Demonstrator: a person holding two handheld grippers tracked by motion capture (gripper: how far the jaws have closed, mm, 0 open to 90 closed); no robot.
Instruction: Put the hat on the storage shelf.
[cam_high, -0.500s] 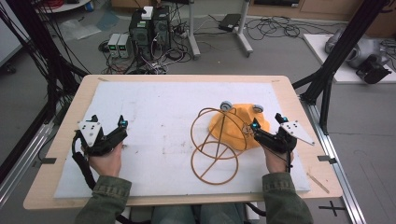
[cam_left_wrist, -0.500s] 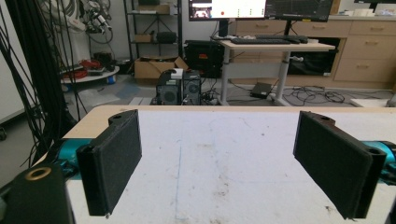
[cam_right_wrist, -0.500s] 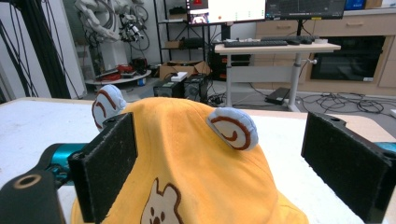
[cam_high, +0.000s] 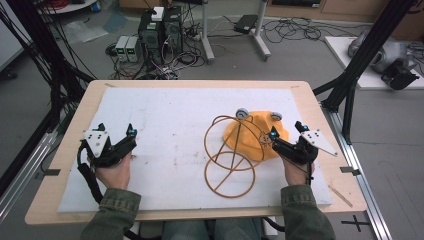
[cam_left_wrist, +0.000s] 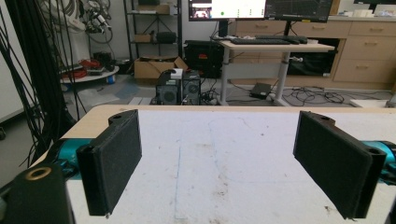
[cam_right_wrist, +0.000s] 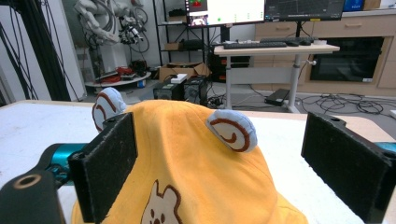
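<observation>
An orange hat (cam_high: 252, 136) with two pale rounded ears and a bear face lies right of centre on the white mat (cam_high: 170, 115). Thin brown hoops (cam_high: 229, 165), joined into loops, lie against its left side and over its edge. My right gripper (cam_high: 286, 131) rests at the hat's right rim, open. In the right gripper view the hat (cam_right_wrist: 187, 158) rises between and ahead of the wide-set jaws of that gripper (cam_right_wrist: 222, 135), and the pads (cam_right_wrist: 109, 168) do not press on it. My left gripper (cam_high: 116, 129) stands open at the mat's left, with bare mat between the jaws of this gripper (cam_left_wrist: 217, 140).
The mat lies on a wooden table (cam_high: 65, 150) framed by black posts (cam_high: 357, 60). Beyond the far edge the floor holds computer boxes (cam_high: 160, 27) and cables. A desk (cam_left_wrist: 275, 46) with monitors stands farther back.
</observation>
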